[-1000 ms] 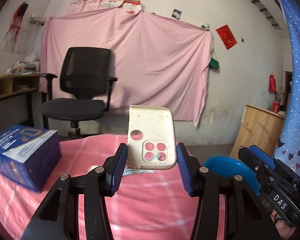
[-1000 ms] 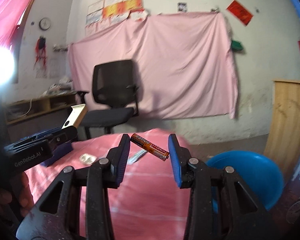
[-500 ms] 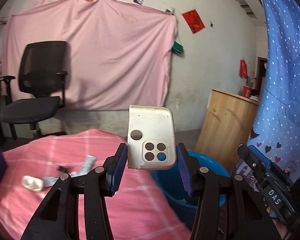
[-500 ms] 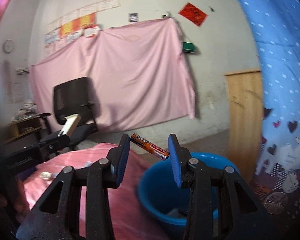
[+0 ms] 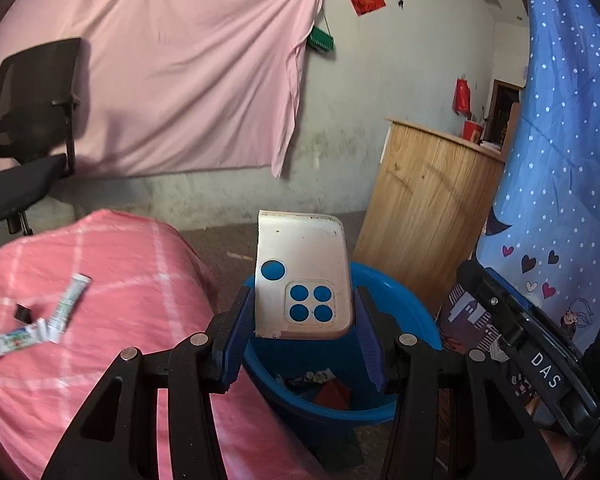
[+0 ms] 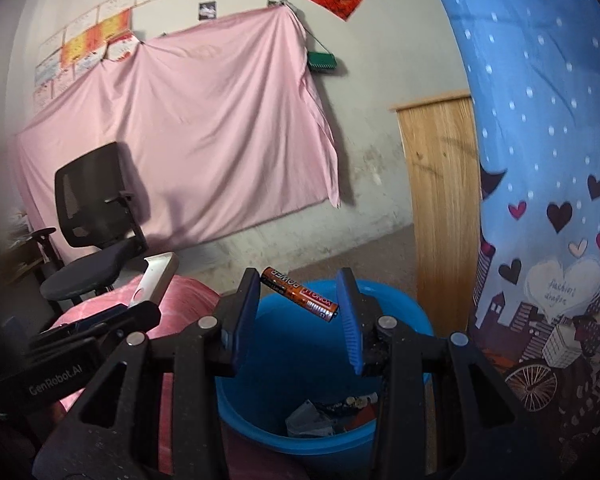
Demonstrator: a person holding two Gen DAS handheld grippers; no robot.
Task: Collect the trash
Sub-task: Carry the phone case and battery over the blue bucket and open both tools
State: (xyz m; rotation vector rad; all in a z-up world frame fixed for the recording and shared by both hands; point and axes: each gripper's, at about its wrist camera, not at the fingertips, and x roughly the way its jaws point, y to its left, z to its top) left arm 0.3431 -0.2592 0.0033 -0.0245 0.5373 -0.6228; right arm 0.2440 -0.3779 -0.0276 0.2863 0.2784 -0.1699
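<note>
Left tongs [image 5: 304, 320] clamp a white phone case [image 5: 302, 276] by its side edges, long axis upright, camera holes low, over the blue basin [image 5: 404, 400]. Right tongs [image 6: 298, 312] pinch a battery [image 6: 299, 294] end to end, axis crosswise, right end dipping, above the basin's trash; wrappers, probably. Sachets [image 5: 66, 306] lie on the pink table [image 5: 112, 264].

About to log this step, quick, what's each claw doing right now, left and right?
Left claw: closed on the white phone case, over the blue bin.
Right claw: closed on the orange battery.
</note>
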